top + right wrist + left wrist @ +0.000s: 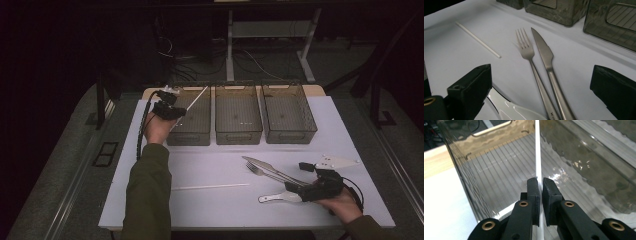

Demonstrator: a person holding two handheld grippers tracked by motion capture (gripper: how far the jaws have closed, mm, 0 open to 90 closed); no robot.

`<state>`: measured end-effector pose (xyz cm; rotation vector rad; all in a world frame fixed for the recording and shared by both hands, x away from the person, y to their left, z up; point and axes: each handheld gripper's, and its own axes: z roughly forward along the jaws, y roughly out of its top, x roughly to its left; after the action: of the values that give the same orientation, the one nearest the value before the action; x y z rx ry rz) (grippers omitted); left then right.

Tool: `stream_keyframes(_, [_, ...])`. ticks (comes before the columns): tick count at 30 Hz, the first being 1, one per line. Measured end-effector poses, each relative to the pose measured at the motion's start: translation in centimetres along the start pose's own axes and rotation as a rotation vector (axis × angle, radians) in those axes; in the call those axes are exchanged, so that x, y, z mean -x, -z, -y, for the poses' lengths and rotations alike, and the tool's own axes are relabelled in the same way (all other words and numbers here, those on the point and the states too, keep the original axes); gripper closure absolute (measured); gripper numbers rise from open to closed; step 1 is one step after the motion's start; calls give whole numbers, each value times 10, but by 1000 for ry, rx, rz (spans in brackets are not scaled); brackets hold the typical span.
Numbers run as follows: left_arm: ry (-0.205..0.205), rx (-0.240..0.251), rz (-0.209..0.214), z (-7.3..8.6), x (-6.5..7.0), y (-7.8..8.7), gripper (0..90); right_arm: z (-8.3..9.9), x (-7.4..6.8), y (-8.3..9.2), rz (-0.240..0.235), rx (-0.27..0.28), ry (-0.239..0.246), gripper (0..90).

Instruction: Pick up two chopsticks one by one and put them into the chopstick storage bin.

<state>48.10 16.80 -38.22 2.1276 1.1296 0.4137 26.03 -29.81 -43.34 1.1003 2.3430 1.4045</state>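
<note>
Pinching a thin white straw (538, 157), the left gripper (541, 185) holds it over the leftmost smoky ribbed plastic bin (192, 120). Wide-open jaws of the right gripper (541, 82) rest above a steel fork (529, 55), knife (545, 53) and white spoon (516, 111) on the white table (210, 170); the room is dark.

No readable text, label, brand name or number is showing on anything here. The one possible mark is sitting on the handle of the fork (533, 65), low down near the end closest to the camera in the right gripper view, just beside the knife (549, 67): a tiny engraved stamp, too small and blurred to be read.
</note>
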Motion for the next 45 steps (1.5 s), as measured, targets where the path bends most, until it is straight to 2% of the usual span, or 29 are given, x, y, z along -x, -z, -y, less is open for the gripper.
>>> stream_keyframes(8, [22,-41,9,2,1,-7,828,0,0,0,-1,1,3,39])
stream_keyframes(15, [14,-15,9,-1,2,-4,766,0,0,0,-1,2,4,40])
stream_keyframes(19, [-7,-2,14,-3,4,2,710,0,0,0,-1,2,4,39])
stream_keyframes(20, [-1,-1,22,-3,4,3,683,0,0,0,-1,1,4,40])
stream_keyframes(25, [-23,9,60,-4,4,13,590,0,0,0,0,1,4,40])
stream_keyframes(28, [0,22,109,-5,7,20,540,0,0,0,1,0,4,40])
stream_keyframes(30, [-15,23,129,-6,10,25,504,0,0,0,1,0,4,40])
stream_keyframes(33, [-28,57,166,-7,17,32,453,0,0,0,0,0,4,39])
stream_keyframes(35, [-59,70,167,-7,23,38,413,0,0,0,1,1,3,39])
stream_keyframes(38, [-78,79,197,-7,32,46,345,0,0,0,1,1,4,39])
stream_keyframes(43, [-101,102,211,-1,47,58,231,0,0,0,2,1,3,39])
stream_keyframes(45, [-129,111,229,3,52,62,216,0,0,0,3,1,3,39])
